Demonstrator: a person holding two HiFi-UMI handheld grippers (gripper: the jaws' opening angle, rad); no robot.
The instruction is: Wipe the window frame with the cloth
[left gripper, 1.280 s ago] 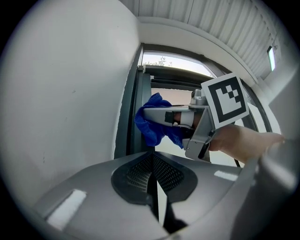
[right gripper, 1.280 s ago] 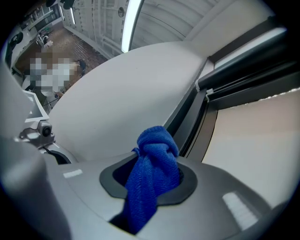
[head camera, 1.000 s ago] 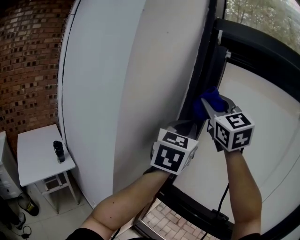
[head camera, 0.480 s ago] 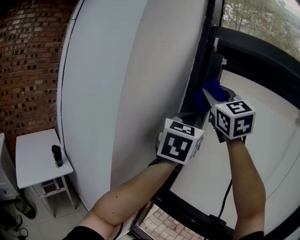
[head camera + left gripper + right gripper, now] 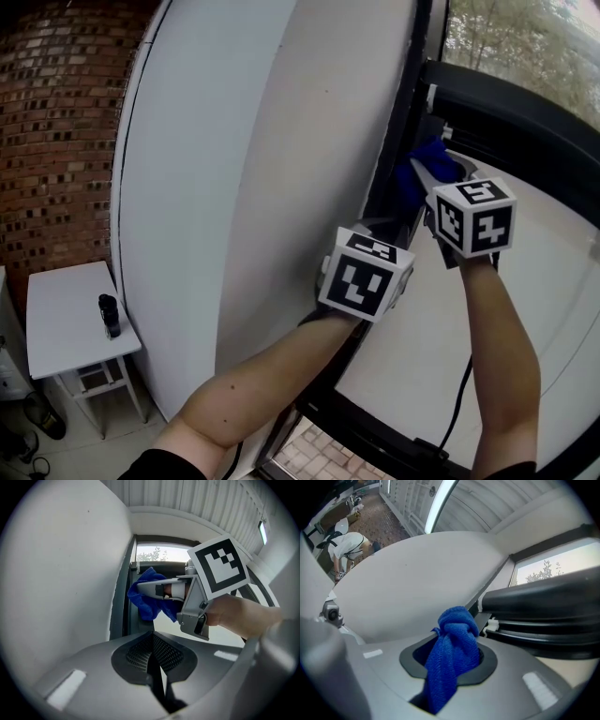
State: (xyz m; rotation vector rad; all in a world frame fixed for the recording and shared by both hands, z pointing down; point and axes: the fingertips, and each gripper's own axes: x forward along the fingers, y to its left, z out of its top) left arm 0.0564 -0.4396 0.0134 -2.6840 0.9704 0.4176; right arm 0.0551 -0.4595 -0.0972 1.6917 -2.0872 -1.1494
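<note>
1. Two big surfaces meet: a white wall (image 5: pixel 234 187) and, at its right edge, the dark window frame (image 5: pixel 410 103), with glass beyond.
2. Right gripper (image 5: pixel 454 652) is up by the frame's upright, jaws clamped on the cloth. Left gripper (image 5: pixel 152 646) hangs lower, just beside it, jaws pressed together on nothing.
3. Cloth (image 5: pixel 453 630) is blue and bunched into a knot-like wad. It pokes out past the right jaw tips, at the corner where wall and frame meet. Whether it presses on the frame is hard to tell.
4. Likely risks:
   - The wad is small, so a tilted stroke could put bare jaw on the frame and scrape it.
   - Drag along the frame could tug the cloth out of the grip.
   - The left gripper looks close enough to bump the right one on a downward pass.
</note>
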